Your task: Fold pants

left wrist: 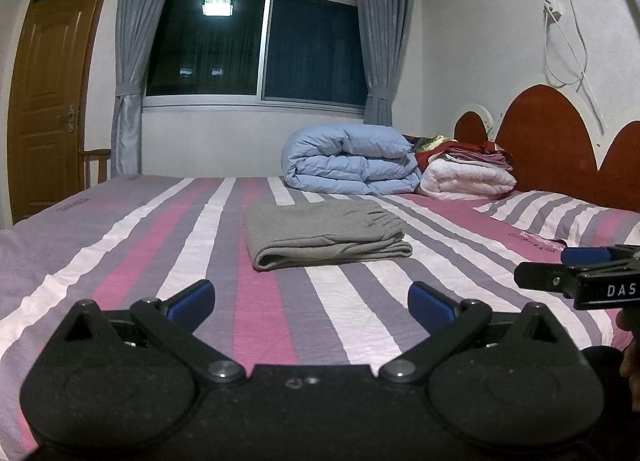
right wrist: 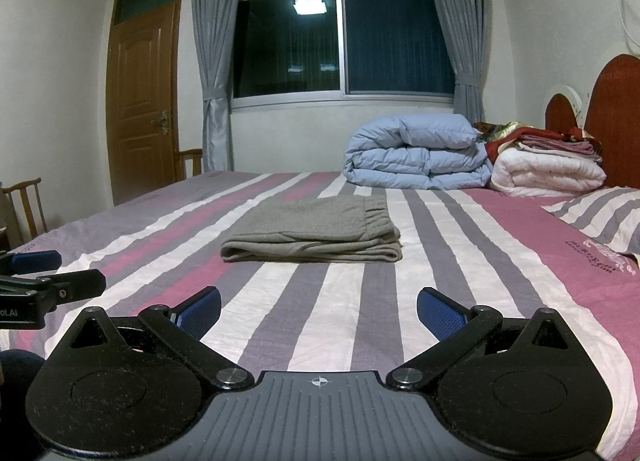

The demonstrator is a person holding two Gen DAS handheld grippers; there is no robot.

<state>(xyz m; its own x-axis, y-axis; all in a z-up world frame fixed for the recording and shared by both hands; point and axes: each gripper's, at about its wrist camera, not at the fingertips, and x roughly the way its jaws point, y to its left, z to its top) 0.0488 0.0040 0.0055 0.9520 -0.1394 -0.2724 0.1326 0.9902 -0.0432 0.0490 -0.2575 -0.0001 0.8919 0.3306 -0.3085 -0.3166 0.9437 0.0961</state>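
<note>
- The grey knit pants [left wrist: 326,235], with an elastic gathered waistband, lie folded into a compact stack in the middle of the bed with the pink, white and lilac striped sheet [left wrist: 120,253]. The rounded fold edge faces the cameras and the waistband sits on top toward the right.
- The left claw [left wrist: 311,301] is released, its blue-padded fingers [left wrist: 192,299] spread wide over bare sheet, well short of the pants and touching nothing.
- The right claw [right wrist: 319,307] is likewise released and empty, hanging above the sheet near the bed's front edge, beside the left one.
- Judged from how the stack lies, the folding looks finished or nearly so. What remains is a check and perhaps a tidy.
- To do that well, come in low and level, one claw at each end of the stack, and press or nudge the edges square rather than pinching. A pinch on the top layer alone would likely peel it back and undo the fold.
- The lower layer sticks out a little past the upper at the right front corner. If squaring is wanted, that corner is the place.
- The soft knit should slide easily over the cotton sheet, so push gently.
- The rolled light-blue quilt [left wrist: 348,159] and folded white blanket [left wrist: 468,179] by the red headboard [left wrist: 552,129] sit well apart and need no care.
</note>
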